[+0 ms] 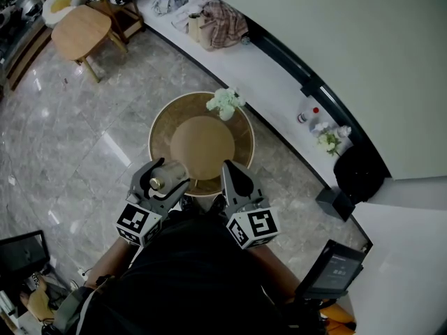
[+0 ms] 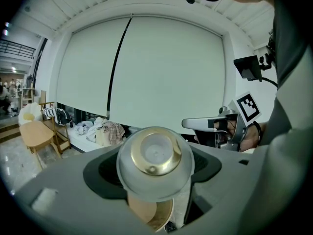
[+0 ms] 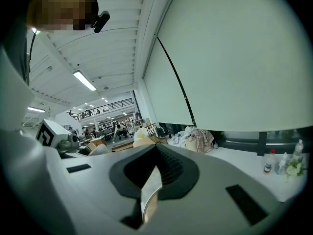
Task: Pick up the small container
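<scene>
While the fingers of the right gripper [image 1: 230,169] are closed empty, the small container [image 2: 155,156] is gripped over the near edge of the round tabletop [image 1: 162,124] by the left gripper [image 1: 169,176], lengthwise along its fingers, gold end rearward.

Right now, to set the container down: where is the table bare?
Bare: the table's centre disc and left rim. Crowded: far edge at the flowers, near edge under the left gripper holding the container and right gripper.

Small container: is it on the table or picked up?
Picked up. The left gripper has its fingers clamped on the small container, off the round table.
</scene>
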Demonstrator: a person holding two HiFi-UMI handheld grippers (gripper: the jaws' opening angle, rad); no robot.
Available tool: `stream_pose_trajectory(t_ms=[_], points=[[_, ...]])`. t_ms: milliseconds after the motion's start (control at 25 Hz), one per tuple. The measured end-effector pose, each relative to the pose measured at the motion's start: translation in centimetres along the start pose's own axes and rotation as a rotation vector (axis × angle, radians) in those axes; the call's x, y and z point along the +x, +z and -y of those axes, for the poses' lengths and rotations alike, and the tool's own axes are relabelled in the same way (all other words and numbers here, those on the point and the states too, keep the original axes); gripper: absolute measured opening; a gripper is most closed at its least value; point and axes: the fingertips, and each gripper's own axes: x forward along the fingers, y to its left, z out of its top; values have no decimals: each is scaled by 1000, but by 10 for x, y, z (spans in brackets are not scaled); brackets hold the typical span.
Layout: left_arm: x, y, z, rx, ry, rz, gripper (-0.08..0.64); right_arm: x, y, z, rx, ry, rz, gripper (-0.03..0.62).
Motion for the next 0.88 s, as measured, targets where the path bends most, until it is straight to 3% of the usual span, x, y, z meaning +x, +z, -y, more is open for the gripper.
stream_pose_trajectory(t_ms=[880], points=[[-2, -10, 4, 12, -9, -15, 331, -1, -15, -7, 18, 34, -32, -2]])
